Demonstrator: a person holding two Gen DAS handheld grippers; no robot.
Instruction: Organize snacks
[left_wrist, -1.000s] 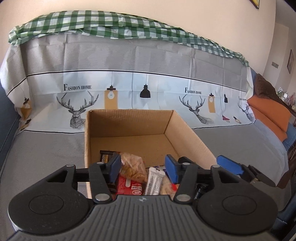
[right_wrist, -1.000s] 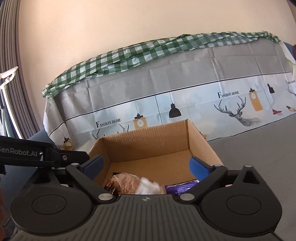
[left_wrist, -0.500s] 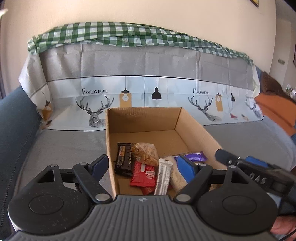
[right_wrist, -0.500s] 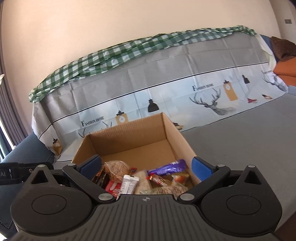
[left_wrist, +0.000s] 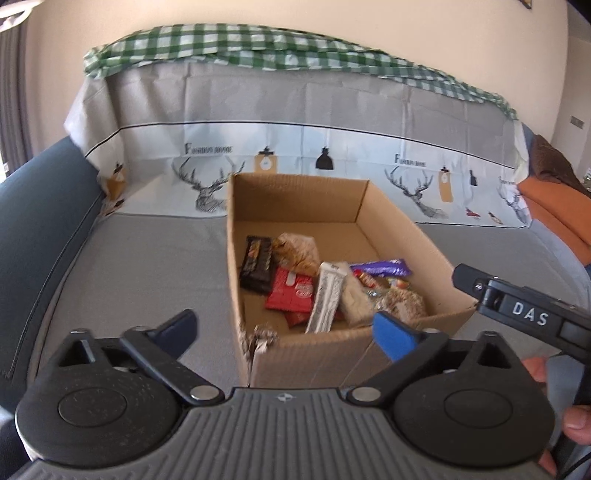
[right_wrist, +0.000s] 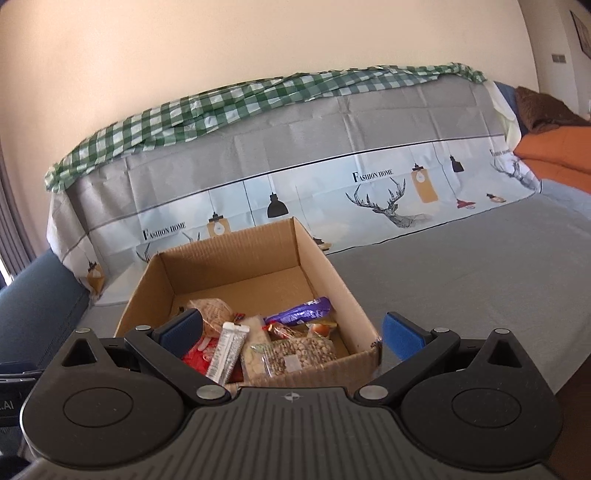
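Snacks (left_wrist: 325, 284) lie heaped at the near end of the cardboard box (left_wrist: 406, 236) on the grey sofa cover, as the left wrist view shows. The left claw (left_wrist: 284, 328) hangs just short of the box's torn near wall, its jaws opening, nothing between them. The right wrist view shows the right claw (right_wrist: 291, 328) spread wide and empty above the same near end, a silver bar (right_wrist: 225, 350) and a purple wrapper (right_wrist: 299, 310) below it. Judged from this, a drop-off has ended; the next move probably calls for finding any snack outside the box.

place: home living room | evidence: covered sofa (left_wrist: 155, 280), orange cushion (right_wrist: 554, 155)
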